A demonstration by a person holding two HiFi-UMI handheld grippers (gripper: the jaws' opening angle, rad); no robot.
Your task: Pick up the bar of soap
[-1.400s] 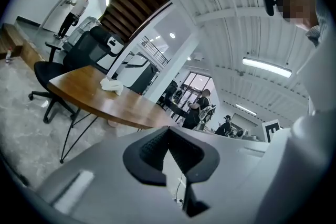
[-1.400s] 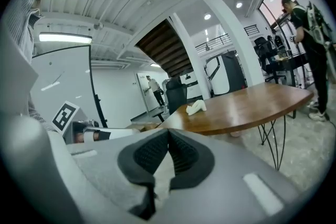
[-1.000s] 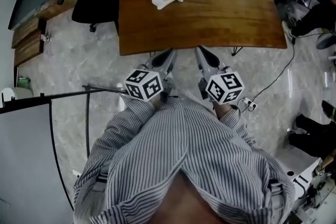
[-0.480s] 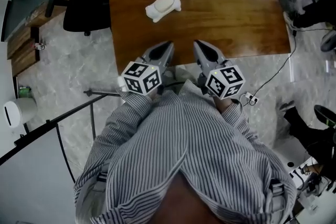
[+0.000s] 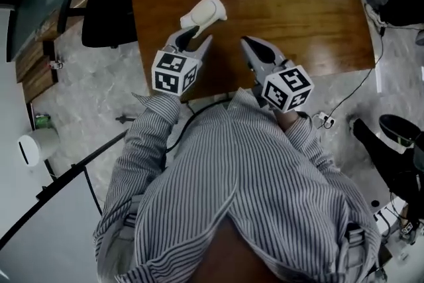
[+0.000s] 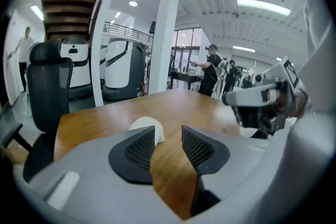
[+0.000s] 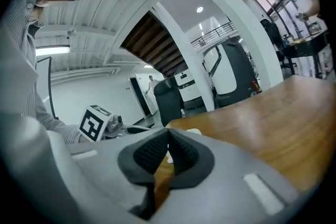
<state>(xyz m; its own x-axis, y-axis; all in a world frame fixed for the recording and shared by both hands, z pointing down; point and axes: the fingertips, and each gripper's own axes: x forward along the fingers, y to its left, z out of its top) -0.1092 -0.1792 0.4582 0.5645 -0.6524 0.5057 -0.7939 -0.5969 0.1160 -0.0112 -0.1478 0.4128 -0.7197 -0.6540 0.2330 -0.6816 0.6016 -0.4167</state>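
The bar of soap (image 5: 205, 12), a pale cream rounded block, lies on the wooden table (image 5: 298, 3) near its left side. My left gripper (image 5: 196, 36) is just short of the soap, its jaws opening with nothing between them. In the left gripper view the soap (image 6: 148, 125) peeks out behind the left pad, beyond the gripper (image 6: 168, 138), apart from both pads. My right gripper (image 5: 247, 44) hovers over the table's front part, to the right of the soap, shut and empty. In the right gripper view the jaws (image 7: 168, 136) meet at the tips and a sliver of soap (image 7: 194, 131) shows past them.
A black office chair (image 5: 106, 13) stands at the table's left edge. A cable (image 5: 351, 93) runs over the marble floor on the right. The right gripper view takes in the left gripper's marker cube (image 7: 95, 123).
Both grippers have moved forward from the table's front edge over its top. The left one has closed in on the soap and its jaws have parted.
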